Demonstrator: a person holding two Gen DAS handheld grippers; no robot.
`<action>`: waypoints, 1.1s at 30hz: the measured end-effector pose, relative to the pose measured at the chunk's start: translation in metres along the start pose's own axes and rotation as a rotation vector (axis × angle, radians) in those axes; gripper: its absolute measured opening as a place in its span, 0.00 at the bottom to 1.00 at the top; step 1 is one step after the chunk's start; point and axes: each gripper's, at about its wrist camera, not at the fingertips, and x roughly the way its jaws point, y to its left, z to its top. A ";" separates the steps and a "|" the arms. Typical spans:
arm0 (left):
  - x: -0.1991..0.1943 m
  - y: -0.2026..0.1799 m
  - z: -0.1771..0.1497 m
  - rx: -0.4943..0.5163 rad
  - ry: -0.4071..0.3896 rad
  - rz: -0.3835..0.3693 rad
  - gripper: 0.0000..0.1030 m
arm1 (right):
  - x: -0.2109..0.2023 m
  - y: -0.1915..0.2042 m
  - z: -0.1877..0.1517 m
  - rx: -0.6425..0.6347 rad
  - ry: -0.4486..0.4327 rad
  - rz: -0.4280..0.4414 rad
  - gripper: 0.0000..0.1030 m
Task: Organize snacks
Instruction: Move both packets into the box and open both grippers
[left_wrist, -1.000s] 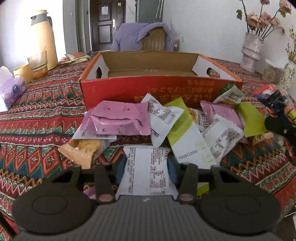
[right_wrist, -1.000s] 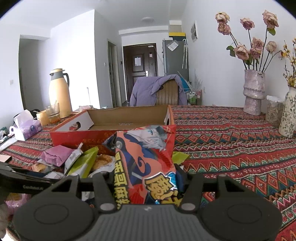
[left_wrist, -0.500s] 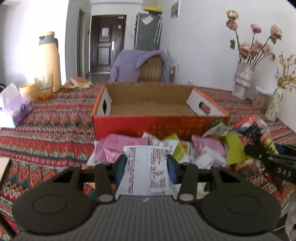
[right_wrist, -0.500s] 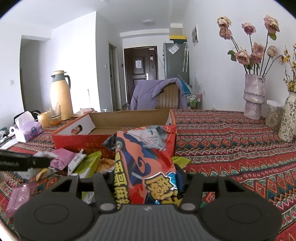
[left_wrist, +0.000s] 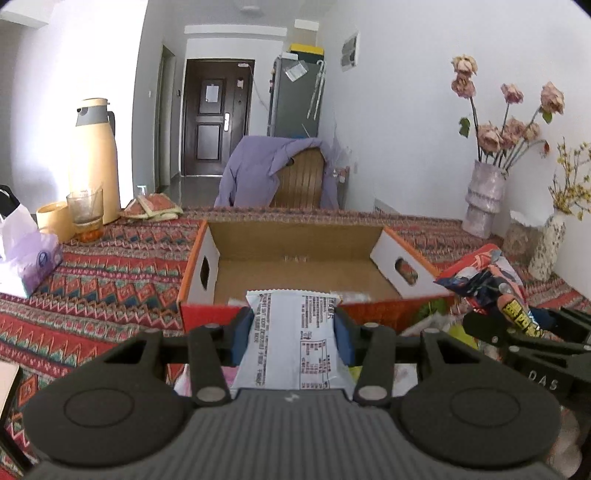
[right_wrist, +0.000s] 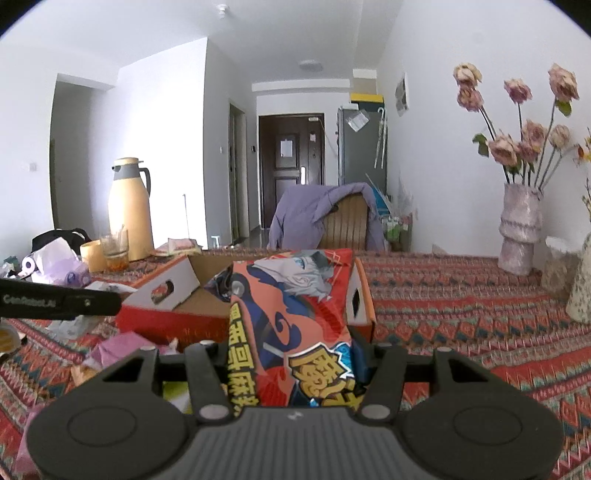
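Both wrist views look from just before the cardboard box (left_wrist: 295, 254) (right_wrist: 173, 291) toward the far door, close and slightly downward; the right one sits rightward. Both share box and chair (left_wrist: 299, 177) (right_wrist: 343, 221).

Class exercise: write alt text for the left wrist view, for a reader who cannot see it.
The left gripper holds a white snack packet before an open, red-fronted cardboard box on a patterned tablecloth. At right, the right gripper grips a red snack bag. A yellow thermos and flower vase stand behind.
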 end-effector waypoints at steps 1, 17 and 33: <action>0.002 0.000 0.004 -0.005 -0.007 -0.004 0.46 | 0.003 0.001 0.003 -0.001 -0.007 0.000 0.53; 0.061 -0.008 0.056 0.006 -0.017 0.070 0.46 | 0.079 0.004 0.057 0.000 0.034 0.022 0.53; 0.152 0.008 0.061 -0.039 0.162 0.177 0.46 | 0.178 -0.001 0.065 0.041 0.245 -0.023 0.53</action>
